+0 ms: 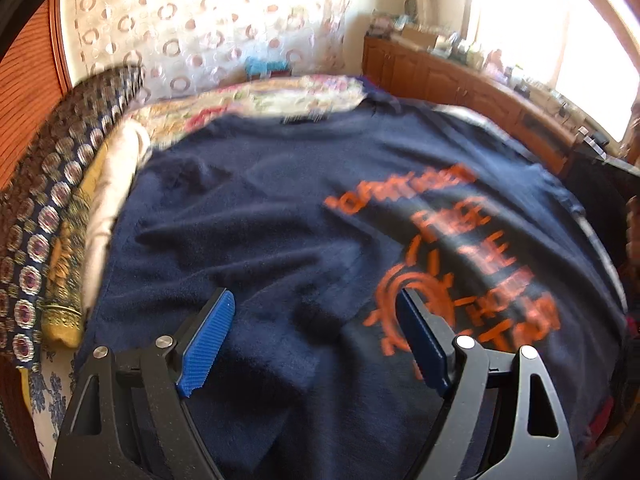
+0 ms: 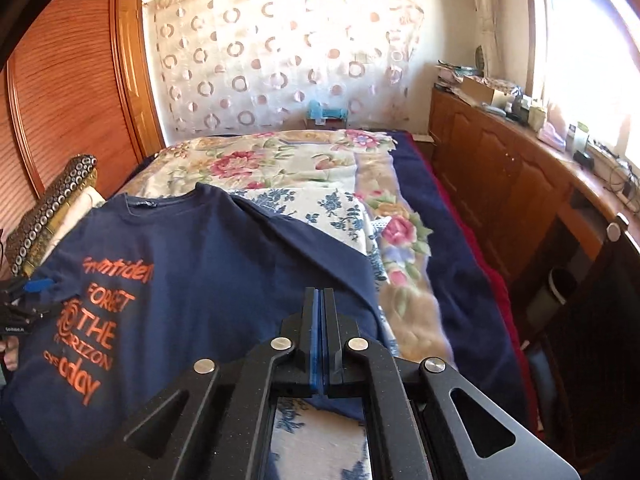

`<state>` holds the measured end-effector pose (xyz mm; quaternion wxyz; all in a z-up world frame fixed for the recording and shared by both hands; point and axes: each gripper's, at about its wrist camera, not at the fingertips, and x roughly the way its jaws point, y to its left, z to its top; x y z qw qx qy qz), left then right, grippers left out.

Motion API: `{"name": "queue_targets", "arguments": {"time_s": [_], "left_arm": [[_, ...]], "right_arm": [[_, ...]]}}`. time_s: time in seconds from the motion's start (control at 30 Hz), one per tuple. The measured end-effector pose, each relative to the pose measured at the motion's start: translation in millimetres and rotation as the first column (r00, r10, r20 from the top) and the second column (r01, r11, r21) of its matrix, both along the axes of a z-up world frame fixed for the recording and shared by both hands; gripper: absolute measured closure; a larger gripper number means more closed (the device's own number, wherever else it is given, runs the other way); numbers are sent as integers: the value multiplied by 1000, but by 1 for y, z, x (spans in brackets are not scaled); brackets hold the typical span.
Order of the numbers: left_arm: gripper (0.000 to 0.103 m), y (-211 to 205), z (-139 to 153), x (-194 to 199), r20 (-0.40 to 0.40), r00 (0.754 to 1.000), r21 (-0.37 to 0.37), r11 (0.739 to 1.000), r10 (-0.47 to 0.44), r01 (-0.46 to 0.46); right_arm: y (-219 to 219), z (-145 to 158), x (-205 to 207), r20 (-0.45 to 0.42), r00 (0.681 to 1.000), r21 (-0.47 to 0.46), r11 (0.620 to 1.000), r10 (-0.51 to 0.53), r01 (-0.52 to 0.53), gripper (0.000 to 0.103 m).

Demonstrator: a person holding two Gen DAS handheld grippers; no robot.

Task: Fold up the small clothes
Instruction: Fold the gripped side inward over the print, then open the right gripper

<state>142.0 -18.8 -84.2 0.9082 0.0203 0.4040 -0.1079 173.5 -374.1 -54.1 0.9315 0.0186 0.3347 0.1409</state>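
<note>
Over the navy t-shirt point(image 1: 280, 208), left gripper point(image 1: 316, 320) gapes; right gripper point(image 2: 320, 300) pinched.

The bed point(image 2: 460, 264) carried a floral coverlet point(image 2: 280, 160) over a dark blue blanket. A navy T-shirt point(image 2: 192, 264) with orange lettering lay flat on the coverlet, collar toward the far end. Left of the T-shirt, folded patterned fabrics point(image 2: 52, 208) were stacked at the bed's edge; right of it lay a blue-and-white floral cloth point(image 2: 332, 212).
</note>
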Motion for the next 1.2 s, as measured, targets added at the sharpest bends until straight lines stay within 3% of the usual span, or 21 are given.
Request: {"name": "queue_targets", "arguments": {"time_s": [0.03, 0.1, 0.13, 0.17, 0.2, 0.43, 0.5, 0.57, 0.63, 0.77, 0.9, 1.1, 1.2], "left_arm": [[19, -1, 6, -5, 21, 1000, -10, 1000, -5, 5], [19, -3, 19, -14, 56, 998, -28, 999, -13, 15], [19, -5, 24, -17, 70, 997, -37, 999, -16, 19], [19, -7, 30, -21, 84, 996, -50, 998, -21, 25], [19, -9, 34, -25, 92, 995, -60, 998, -26, 31], [19, -35, 54, -40, 145, 985, -64, 993, -90, 100], [19, -40, 55, -42, 152, 983, -60, 992, -102, 112], [19, -42, 55, -43, 151, 983, -58, 991, -107, 116], [19, -44, 55, -44, 151, 983, -57, 991, -107, 117], [19, -42, 53, -44, 148, 985, -62, 993, -93, 103], [19, -37, 50, -43, 145, 987, -75, 993, -74, 86], [19, -29, 53, -46, 160, 986, -95, 994, -43, 58], [19, -26, 56, -50, 177, 983, -109, 992, -37, 57]], "right_arm": [[-3, -6, 1, -14, 1000, -10, 1000, -12, 11, 101], [-9, -20, 2, -51, 998, -25, 999, -38, 37, 81], [-10, -27, 3, -70, 996, -22, 998, -52, 50, 60], [-16, -34, 3, -91, 994, -7, 998, -65, 64, 51], [-23, -42, 2, -114, 991, 10, 997, -77, 79, 51], [-56, -66, 4, -238, 968, 124, 986, -79, 111, 52], [-63, -66, 6, -244, 969, 189, 980, -23, 71, 73], [-61, -61, 9, -224, 974, 147, 987, -30, 64, 92], [-60, -57, 8, -187, 982, 93, 994, -40, 58, 97], [-53, -42, 1, -84, 992, 3, 996, -90, 91, 97], [-39, -14, -6, 34, 997, -33, 997, -71, 72, 97], [15, 19, -29, 144, 981, -11, 992, 127, -126, 97], [47, 18, -47, 140, 961, -3, 971, 239, -241, 97]]}}
